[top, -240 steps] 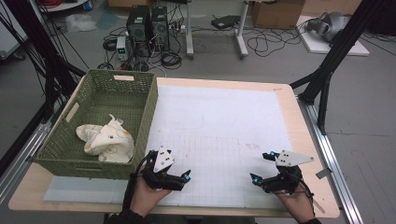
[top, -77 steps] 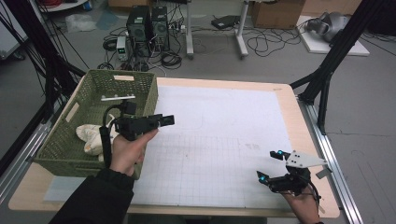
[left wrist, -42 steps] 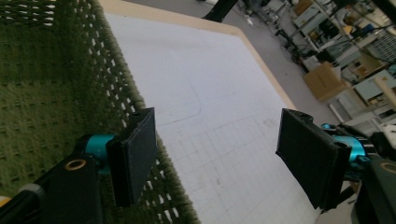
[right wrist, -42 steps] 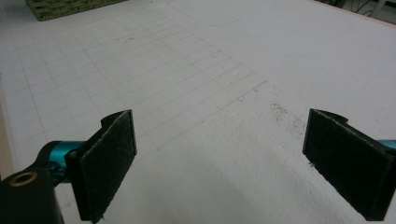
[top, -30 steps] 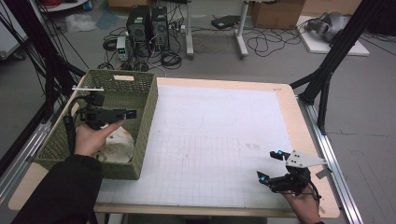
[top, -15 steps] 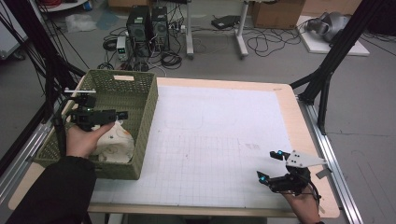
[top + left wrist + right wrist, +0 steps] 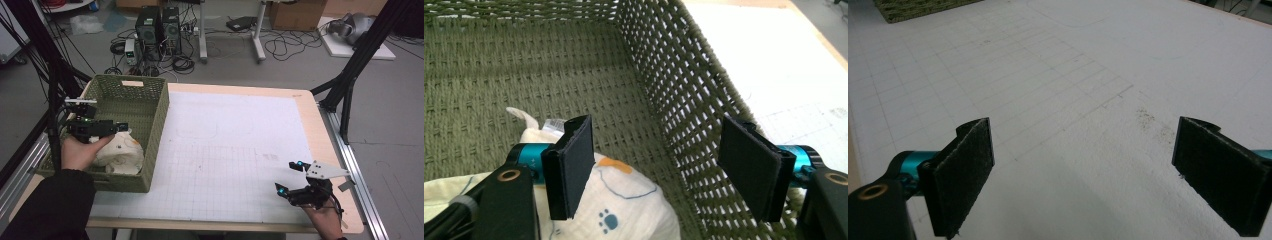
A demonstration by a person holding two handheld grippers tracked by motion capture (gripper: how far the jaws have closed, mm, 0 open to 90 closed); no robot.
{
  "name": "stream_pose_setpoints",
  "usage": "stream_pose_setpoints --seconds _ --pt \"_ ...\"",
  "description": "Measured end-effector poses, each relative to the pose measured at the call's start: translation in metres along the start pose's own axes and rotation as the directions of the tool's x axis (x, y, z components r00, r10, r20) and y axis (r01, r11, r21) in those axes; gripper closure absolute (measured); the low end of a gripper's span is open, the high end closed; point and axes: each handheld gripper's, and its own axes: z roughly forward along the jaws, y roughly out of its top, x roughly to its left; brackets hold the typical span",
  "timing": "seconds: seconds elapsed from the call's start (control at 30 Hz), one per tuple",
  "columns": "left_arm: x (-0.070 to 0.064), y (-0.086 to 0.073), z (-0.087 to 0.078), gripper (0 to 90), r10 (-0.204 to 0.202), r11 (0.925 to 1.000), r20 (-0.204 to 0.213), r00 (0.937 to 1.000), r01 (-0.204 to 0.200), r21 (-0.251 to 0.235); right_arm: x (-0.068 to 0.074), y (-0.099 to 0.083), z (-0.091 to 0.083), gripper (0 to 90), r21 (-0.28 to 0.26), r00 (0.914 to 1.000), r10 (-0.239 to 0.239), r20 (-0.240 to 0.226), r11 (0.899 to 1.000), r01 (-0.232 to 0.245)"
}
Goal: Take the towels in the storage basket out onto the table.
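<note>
— Jaws wide on the left gripper [image 7: 664, 170], nothing held?
— Yes; green basket [image 7: 684, 100] wall between them, cream cloth [image 7: 624, 210] below the left jaw.
— Shift off the wall, then drop straight (right gripper [image 7: 1083, 175] idles open, empty).

The high view is looking down over the table [image 7: 240, 150]; both gripper views are sitting close, sharing its white mat [image 7: 1058, 75].

You have a white gridded mat [image 7: 235, 155] on the wooden table [image 7: 327, 150]; beyond it, what look like computer towers [image 7: 157, 25] and cables [image 7: 290, 47].
</note>
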Motion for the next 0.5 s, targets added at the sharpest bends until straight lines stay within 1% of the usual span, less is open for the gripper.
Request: stream_pose_setpoints --seconds 0.03,0.07,0.13,0.17,0.2,0.23,0.27,0.3,0.37,0.43,0.47,0.5 --pt "0.001 0.000 0.000 30.6 0.002 1.0000 -0.006 1.0000 -0.002 0.004 0.000 0.000 0.000 8.9 0.000 1.0000 0.000 0.000 1.000 0.000" --pt "0.002 -0.001 0.000 30.3 0.007 0.9999 -0.021 0.9998 -0.007 0.012 0.000 0.000 0.001 8.9 0.000 1.0000 -0.002 -0.003 1.000 0.002" --pt "0.002 -0.002 0.001 30.3 0.011 0.9998 -0.026 0.9996 -0.011 0.015 0.000 0.000 0.001 8.9 0.002 1.0000 -0.006 -0.002 1.000 0.006" --pt "0.002 -0.002 0.001 30.3 0.019 0.9996 -0.033 0.9993 -0.018 0.022 0.001 -0.001 0.001 8.9 0.006 1.0000 -0.001 -0.005 1.000 0.001" --pt "0.002 -0.003 0.002 30.3 0.039 0.9986 -0.058 0.9975 -0.037 0.038 0.001 0.000 0.001 8.9 0.005 1.0000 -0.003 -0.005 1.000 0.003" --pt "0.002 -0.003 0.002 30.7 0.039 0.9986 -0.058 0.9975 -0.037 0.038 0.001 0.000 0.001 8.9 0.005 1.0000 -0.003 -0.005 1.000 0.003" --pt "0.001 -0.003 0.003 30.7 0.057 0.9971 -0.071 0.9958 -0.053 0.054 0.001 0.000 0.001 8.9 0.005 1.0000 -0.003 -0.006 1.000 0.003" --pt "0.002 -0.004 0.005 31.1 0.080 0.9939 -0.092 0.9926 -0.072 0.084 0.001 0.000 0.002 8.9 0.006 1.0000 -0.004 -0.006 1.000 0.004" --pt "0.002 -0.005 0.007 31.1 0.087 0.9928 -0.097 0.9915 -0.078 0.092 0.001 -0.001 0.002 8.9 0.008 1.0000 -0.007 -0.005 1.000 0.007" --pt "0.002 -0.006 0.009 31.1 0.103 0.9893 -0.110 0.9886 -0.090 0.115 0.001 -0.001 0.002 8.9 0.010 1.0000 -0.005 -0.005 1.000 0.005" --pt "0.002 -0.007 0.010 31.1 0.126 0.9843 -0.122 0.9844 -0.109 0.139 0.001 -0.001 0.002 8.9 0.007 1.0000 -0.005 -0.006 1.000 0.005" --pt "0.002 -0.007 0.010 31.0 0.126 0.9843 -0.122 0.9844 -0.109 0.139 0.001 -0.001 0.001 8.9 0.009 1.0000 -0.003 -0.006 1.000 0.003"
